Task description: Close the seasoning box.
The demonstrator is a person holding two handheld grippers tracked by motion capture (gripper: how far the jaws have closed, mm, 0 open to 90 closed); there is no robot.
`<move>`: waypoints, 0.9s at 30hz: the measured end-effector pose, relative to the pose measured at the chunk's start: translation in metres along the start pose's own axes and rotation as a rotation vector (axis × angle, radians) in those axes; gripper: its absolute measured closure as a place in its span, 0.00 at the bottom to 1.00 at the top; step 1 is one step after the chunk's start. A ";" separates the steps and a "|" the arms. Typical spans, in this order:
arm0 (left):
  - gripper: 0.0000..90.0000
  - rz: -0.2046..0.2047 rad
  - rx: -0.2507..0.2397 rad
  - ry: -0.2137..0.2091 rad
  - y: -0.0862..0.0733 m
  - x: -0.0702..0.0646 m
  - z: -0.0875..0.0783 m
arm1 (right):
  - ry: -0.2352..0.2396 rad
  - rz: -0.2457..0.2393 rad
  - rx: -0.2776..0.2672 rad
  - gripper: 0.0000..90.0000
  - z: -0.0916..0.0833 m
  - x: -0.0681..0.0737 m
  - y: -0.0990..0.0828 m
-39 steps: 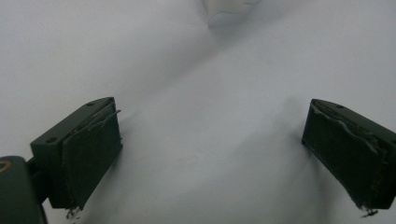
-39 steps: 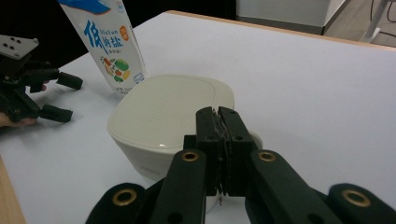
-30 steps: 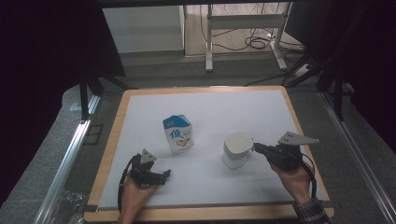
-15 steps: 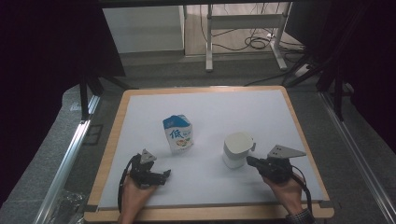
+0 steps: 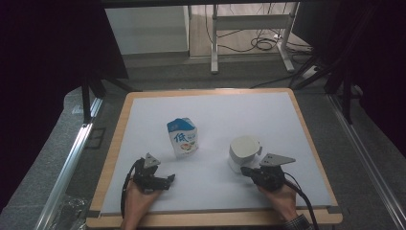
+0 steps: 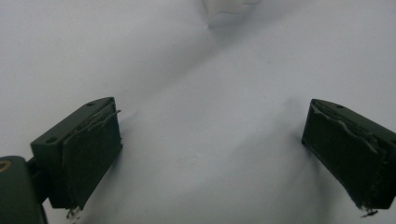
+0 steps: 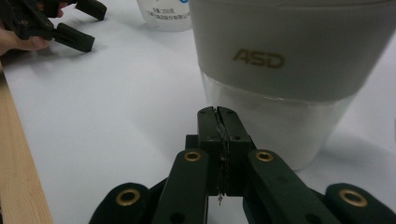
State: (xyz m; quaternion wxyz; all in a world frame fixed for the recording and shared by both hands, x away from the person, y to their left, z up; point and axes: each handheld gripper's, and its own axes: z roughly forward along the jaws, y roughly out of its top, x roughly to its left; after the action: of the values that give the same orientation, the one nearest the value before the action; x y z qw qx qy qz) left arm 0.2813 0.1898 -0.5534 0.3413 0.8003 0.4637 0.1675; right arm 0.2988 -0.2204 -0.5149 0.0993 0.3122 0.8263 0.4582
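Cup: we see a white lidded cup standing upright on the white sheet, right of centre and toward the near edge; in the right gripper view its lid band carries gold "ASD" lettering and the lower body is translucent.
Carton: a small blue and white carton stands upright to the cup's left, well apart from it, with a large character printed on its face.
Right gripper: we hold the right gripper low over the sheet just in front of the cup; its jaws are pressed together with nothing between them, tips very near the cup's base, and we cannot tell whether they touch it.
Left gripper: the left gripper rests near the front left of the sheet, below the carton; in its own view the jaws stand wide apart over bare sheet, with nothing between them.
Hands: our left hand and right hand come in from the near edge.
Table: a wooden-rimmed table carries the white sheet.
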 end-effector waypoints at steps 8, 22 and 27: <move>0.05 0.000 0.000 0.000 0.000 0.000 0.000 | -0.003 -0.011 0.010 0.99 0.005 0.001 -0.001; 0.05 0.000 0.000 0.000 0.000 0.000 0.000 | -0.009 -0.015 0.032 1.00 0.017 -0.002 0.003; 0.05 0.001 0.001 0.000 0.000 0.000 0.000 | -0.016 -0.018 0.037 1.00 0.022 -0.003 0.006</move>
State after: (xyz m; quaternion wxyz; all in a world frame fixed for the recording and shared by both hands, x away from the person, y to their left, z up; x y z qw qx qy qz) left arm 0.2813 0.1898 -0.5534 0.3410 0.8006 0.4635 0.1673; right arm 0.3136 -0.2047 -0.5231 0.1042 0.3102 0.8365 0.4395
